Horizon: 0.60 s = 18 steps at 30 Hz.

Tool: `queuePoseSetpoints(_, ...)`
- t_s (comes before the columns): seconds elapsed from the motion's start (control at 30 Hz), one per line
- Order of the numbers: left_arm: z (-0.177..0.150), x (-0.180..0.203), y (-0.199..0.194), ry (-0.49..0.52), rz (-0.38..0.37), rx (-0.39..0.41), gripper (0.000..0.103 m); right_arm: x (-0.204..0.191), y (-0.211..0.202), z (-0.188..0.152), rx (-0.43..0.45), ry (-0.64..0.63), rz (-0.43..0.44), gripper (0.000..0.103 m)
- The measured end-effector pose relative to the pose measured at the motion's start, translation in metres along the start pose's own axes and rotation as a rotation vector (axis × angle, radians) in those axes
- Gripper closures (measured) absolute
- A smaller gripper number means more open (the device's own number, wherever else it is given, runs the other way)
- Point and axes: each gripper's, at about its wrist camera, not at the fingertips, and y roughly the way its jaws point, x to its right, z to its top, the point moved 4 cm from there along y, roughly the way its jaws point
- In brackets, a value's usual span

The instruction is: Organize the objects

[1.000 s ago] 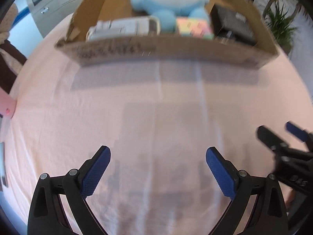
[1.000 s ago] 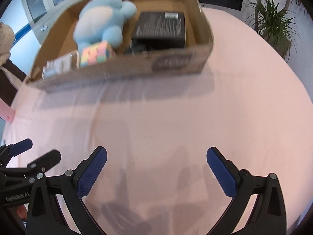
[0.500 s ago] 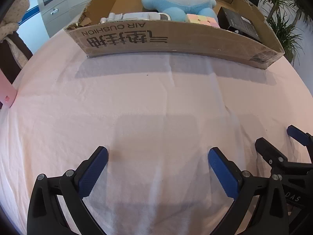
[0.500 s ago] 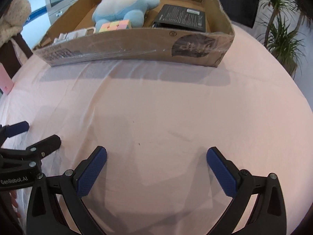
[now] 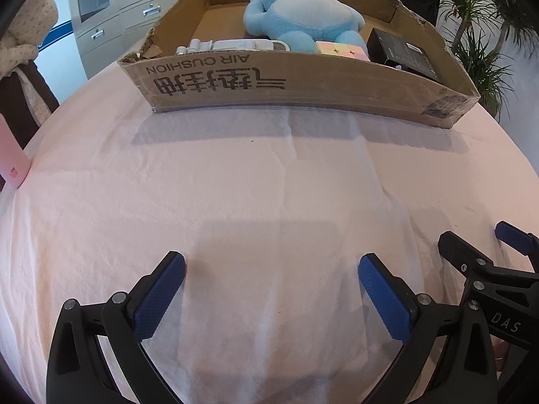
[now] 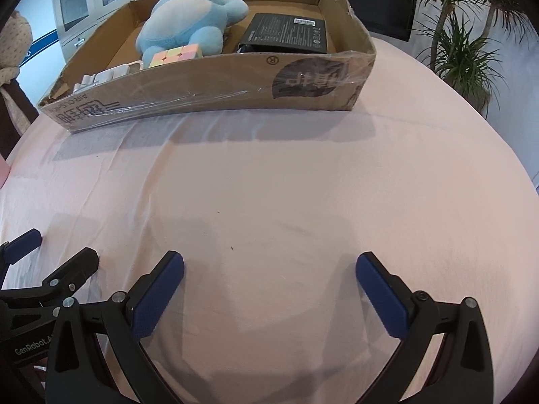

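Observation:
A cardboard box (image 5: 303, 87) (image 6: 215, 91) stands at the far side of the pink-clothed table (image 5: 256, 181). Inside lie a blue plush toy (image 5: 303, 17) (image 6: 188, 20), a pastel puzzle cube (image 5: 340, 48) (image 6: 177, 54), a black box (image 5: 402, 52) (image 6: 288, 32) and a white device (image 5: 232, 45) (image 6: 107, 74). My left gripper (image 5: 271, 269) is open and empty, low over the cloth. My right gripper (image 6: 269, 267) is open and empty beside it; it shows at the right of the left wrist view (image 5: 478, 245).
A pink card (image 5: 11, 165) stands at the table's left edge. A person in a knitted top (image 5: 23, 43) is at the left. Grey cabinets (image 5: 114, 17) and potted plants (image 6: 461, 50) stand behind the table.
Both grippers have pulled back and dropped lower, away from the box, which now looks farther off and flatter. Both stay open and empty.

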Motion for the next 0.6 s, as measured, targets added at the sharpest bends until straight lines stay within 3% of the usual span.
queuePoseSetpoints(0.6, -0.0003, -0.0003, -0.0006, 0.002, -0.001, 0.0, 0.0, -0.0002, -0.0002, -0.0001, 0.001, 0.002, -0.001, 0.001)
